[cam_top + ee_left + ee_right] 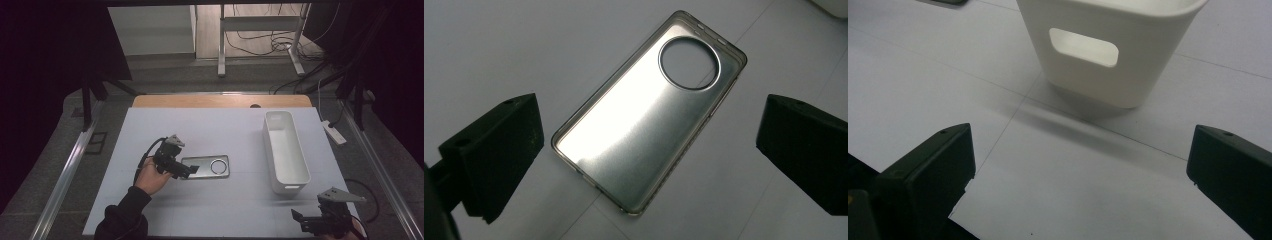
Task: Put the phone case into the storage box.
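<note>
A long black sleeve (122,212), bunched in folds near the wrist, is being worn on the person's left arm. The matte black two-jaw left gripper (186,171) is being topped by a grey three-cornered plate, and a black cable is being trailed from it in a loop. The matching black right gripper (303,220) is being crowned by a like grey plate. Blocky black jaws with small round screw holes are being shown in both gripper views

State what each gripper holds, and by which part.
Nothing is held. The left gripper is open above the phone case; the right gripper is open before the bin.
</note>
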`<state>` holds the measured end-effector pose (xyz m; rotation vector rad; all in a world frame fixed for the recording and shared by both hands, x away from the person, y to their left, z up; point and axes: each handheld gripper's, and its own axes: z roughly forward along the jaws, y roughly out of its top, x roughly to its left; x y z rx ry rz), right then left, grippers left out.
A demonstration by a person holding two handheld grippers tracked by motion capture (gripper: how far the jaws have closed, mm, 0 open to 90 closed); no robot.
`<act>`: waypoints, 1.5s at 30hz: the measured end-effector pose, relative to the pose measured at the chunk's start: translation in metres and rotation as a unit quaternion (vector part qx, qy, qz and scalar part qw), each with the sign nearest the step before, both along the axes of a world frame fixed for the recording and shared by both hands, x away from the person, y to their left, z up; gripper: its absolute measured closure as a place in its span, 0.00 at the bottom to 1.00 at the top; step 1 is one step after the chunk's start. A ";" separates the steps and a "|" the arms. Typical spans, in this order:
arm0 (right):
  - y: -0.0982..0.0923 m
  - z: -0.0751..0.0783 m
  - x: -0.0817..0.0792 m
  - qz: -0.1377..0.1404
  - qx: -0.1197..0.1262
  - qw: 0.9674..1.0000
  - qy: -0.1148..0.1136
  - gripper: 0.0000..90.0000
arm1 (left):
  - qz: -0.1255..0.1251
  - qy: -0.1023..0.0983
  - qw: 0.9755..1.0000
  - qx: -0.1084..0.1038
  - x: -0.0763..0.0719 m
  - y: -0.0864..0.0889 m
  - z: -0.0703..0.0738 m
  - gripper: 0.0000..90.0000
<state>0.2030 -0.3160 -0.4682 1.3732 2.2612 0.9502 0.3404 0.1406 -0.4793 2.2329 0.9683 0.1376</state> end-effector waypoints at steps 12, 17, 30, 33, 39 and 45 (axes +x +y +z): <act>0.000 0.000 0.000 0.001 0.000 1.000 0.001 0.00 | -0.005 0.013 1.000 0.025 0.010 -0.011 -0.005 0.01; 0.000 0.000 0.000 0.001 0.000 1.000 0.000 0.00 | -0.007 0.014 0.999 0.052 0.009 -0.014 -0.006 0.16; 0.000 0.000 0.000 0.001 0.000 1.000 0.004 0.00 | -0.020 0.028 0.998 0.046 0.008 -0.010 -0.008 0.86; 0.000 0.000 0.001 0.000 0.000 1.000 0.005 0.00 | -0.023 0.025 0.998 0.051 0.006 -0.010 -0.009 0.98; 0.000 0.000 0.001 0.001 0.000 1.000 0.005 0.00 | -0.027 0.026 0.997 0.064 0.004 -0.011 -0.015 0.99; 0.000 0.000 0.001 0.001 0.000 1.000 0.006 0.00 | -0.026 0.028 0.997 0.073 0.003 -0.008 -0.026 0.99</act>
